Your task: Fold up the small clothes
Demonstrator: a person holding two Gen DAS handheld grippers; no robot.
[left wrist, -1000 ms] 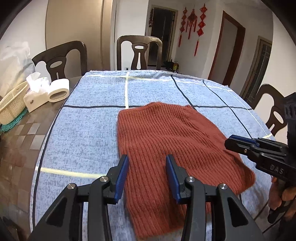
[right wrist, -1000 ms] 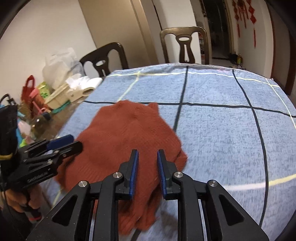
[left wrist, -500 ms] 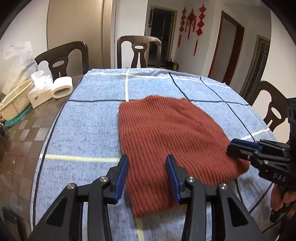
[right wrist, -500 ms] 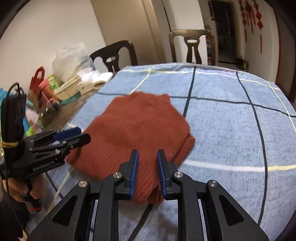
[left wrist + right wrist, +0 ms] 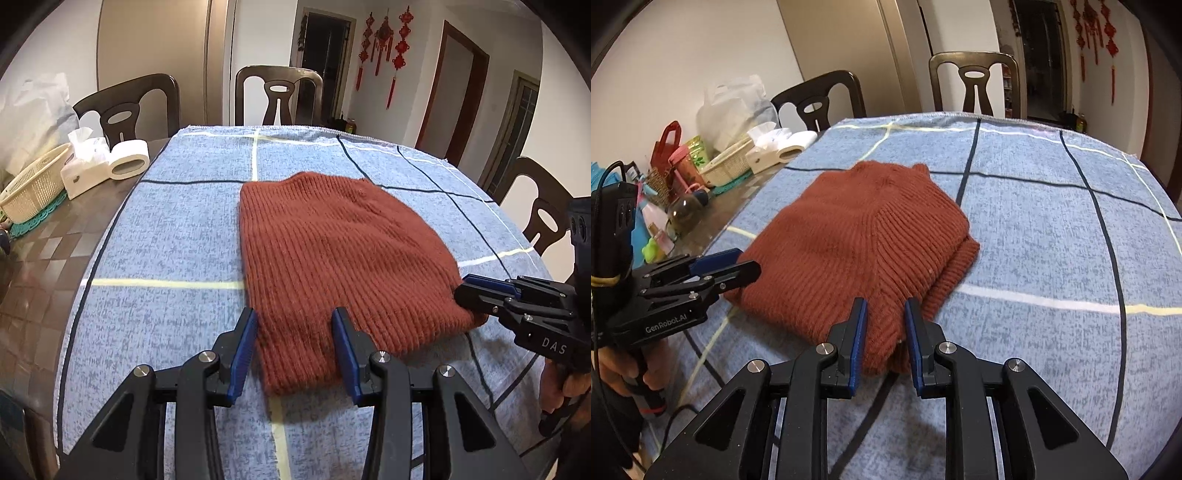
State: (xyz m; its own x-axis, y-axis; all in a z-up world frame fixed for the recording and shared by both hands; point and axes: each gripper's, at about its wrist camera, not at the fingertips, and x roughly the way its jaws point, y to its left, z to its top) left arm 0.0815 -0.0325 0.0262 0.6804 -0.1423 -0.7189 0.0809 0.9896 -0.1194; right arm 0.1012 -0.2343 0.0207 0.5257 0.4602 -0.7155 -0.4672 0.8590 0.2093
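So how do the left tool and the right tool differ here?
The left tool has its jaws set wide and opening; the right tool shows only a narrow gap. The left tool sits over the near left corner of the sweater, the right tool over its near right corner. Both have blue pads, and neither pinches the sweater.

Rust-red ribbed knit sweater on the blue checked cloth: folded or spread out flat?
Folded. The rust-red ribbed knit sweater lies as a compact block with no sleeves sticking out, and stacked layers show along its right edge in the right wrist view.

Wicker basket (image 5: 35, 186), tissue box (image 5: 83, 171) and paper roll (image 5: 129, 160) sit beside chairs (image 5: 277, 96).
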